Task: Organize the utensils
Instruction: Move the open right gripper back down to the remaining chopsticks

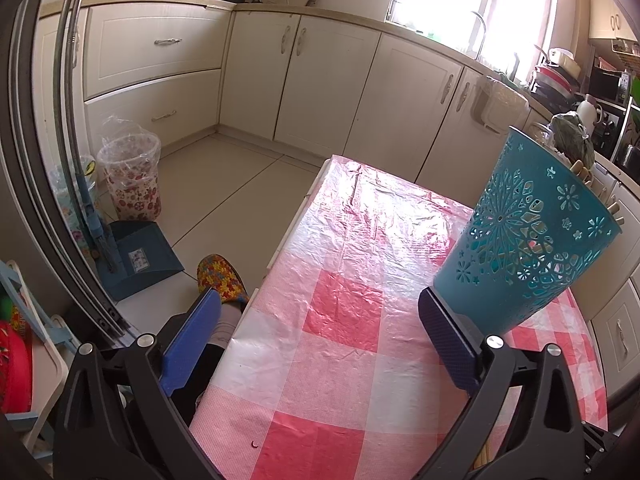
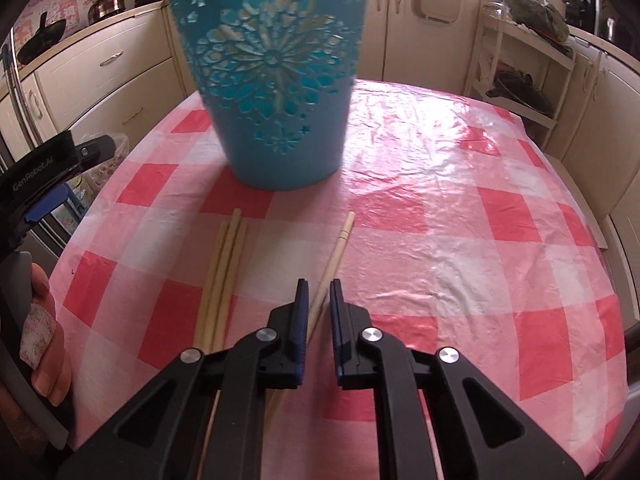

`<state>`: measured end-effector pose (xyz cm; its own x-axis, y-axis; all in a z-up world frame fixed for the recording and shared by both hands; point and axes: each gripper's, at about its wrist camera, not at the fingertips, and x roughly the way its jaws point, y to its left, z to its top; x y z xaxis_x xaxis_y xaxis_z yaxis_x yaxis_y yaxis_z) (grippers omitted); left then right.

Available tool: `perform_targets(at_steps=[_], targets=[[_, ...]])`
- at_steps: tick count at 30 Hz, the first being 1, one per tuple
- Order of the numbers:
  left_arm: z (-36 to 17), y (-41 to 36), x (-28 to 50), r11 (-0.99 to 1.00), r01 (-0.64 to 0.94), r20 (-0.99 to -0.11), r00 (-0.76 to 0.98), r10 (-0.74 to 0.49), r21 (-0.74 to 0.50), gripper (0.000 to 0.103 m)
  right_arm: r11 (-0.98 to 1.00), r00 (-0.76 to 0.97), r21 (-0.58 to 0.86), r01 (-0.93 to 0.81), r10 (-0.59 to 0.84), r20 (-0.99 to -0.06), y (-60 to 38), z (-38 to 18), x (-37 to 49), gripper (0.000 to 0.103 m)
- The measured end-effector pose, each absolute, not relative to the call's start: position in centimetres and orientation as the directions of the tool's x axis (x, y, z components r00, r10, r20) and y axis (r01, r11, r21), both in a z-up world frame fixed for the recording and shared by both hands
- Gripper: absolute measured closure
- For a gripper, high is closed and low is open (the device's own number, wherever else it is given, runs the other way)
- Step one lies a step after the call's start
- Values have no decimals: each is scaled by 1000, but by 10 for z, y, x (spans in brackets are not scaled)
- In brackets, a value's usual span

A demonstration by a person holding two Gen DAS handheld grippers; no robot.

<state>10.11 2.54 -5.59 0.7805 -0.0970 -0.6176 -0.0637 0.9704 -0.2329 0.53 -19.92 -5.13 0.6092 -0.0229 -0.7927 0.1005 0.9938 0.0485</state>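
A single chopstick [image 2: 334,258] lies flat on the checked surface [image 2: 460,240], its long axis running from the right tool [image 2: 319,300] away toward the blue cutout holder [image 2: 272,80], leaning slightly to the right at the far end. Its near part is enclosed between the right tool's blue pads, which are drawn in almost together on it. A bundle of three chopsticks [image 2: 224,272] lies just to the left, roughly parallel, ends pointing at the holder. The holder stands upright on the surface, beyond both. The right tool is pitched steeply downward. The left tool [image 1: 320,344] is held with its pads spread wide and nothing between them, angled down over the surface edge, with the holder [image 1: 528,232] just beside its right pad. A hand [image 2: 44,340] is seen gripping the left tool.
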Motion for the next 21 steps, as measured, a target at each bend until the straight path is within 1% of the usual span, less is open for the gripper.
perform_targets(at_steps=[4, 7, 11, 14, 16, 21], targets=[[-56, 25, 102, 971, -62, -619, 779, -97, -230, 8, 983, 600, 75, 165, -39, -799, -219, -51, -16, 95], [-56, 24, 102, 972, -61, -621, 778, -98, -229, 8, 984, 596, 95, 149, -12, -803, -224, -50, -22, 94], [-57, 20, 103, 973, -34, -633, 764, -121, -228, 8, 989, 597, 84, 124, -7, -802, -223, -50, -12, 93], [-61, 3, 107, 974, 70, -699, 686, -202, -213, 8, 992, 601, 74, 104, -4, -799, -225, -50, -2, 93], [-62, -11, 99, 970, 126, -716, 657, -237, -206, 8, 991, 613, 86, 104, 4, -790, -227, -51, -1, 93], [-70, -56, 77, 965, 237, -782, 580, -230, -108, 8, 987, 639, 121, 102, 28, -769, -232, -53, -5, 93]])
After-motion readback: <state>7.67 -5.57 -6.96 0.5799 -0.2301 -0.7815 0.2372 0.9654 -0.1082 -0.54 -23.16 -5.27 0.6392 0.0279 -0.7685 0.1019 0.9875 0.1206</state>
